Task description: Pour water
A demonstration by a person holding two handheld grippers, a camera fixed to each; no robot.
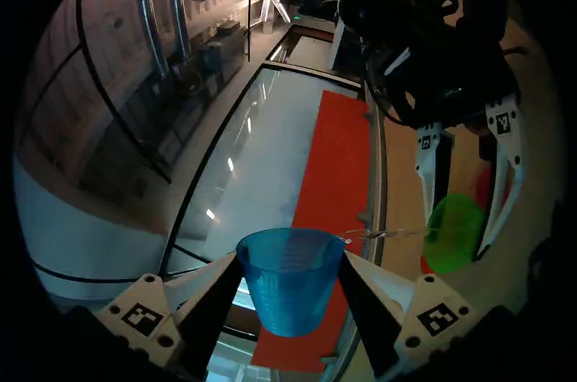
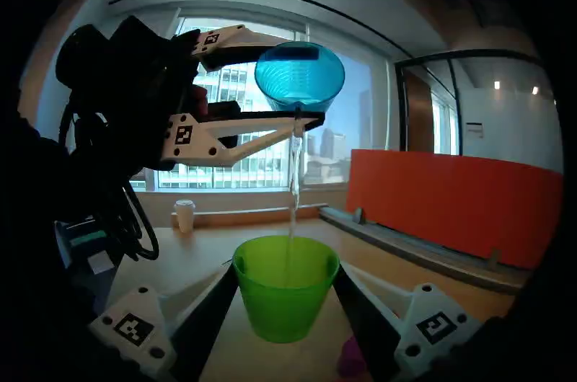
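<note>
Left gripper view: left tongs (image 1: pixel 291 258) pinch a blue cup (image 1: pixel 291 288) at 6 o'clock; a water stream (image 1: pixel 382 233) reaches a green cup (image 1: pixel 453 232) at 4 o'clock. Right gripper view: right tongs (image 2: pixel 285 270) pinch the green cup at 6 o'clock; the tipped blue cup pours from 12 o'clock.

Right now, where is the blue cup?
Right gripper view, upper centre: the blue cup is tipped in the left gripper, directly above the green cup, before the window.

- Right gripper view: bright daylight from the window (image 2: pixel 238 158) behind; left gripper (image 2: pixel 306 83) backlit, housing near-black; blue cup (image 2: pixel 296 68) and green cup (image 2: pixel 285 303) glow translucent.
- Left gripper view: dim, warm; small glare spots on the window (image 1: pixel 267 158).
- Both: fisheye bends lines at edges.
</note>
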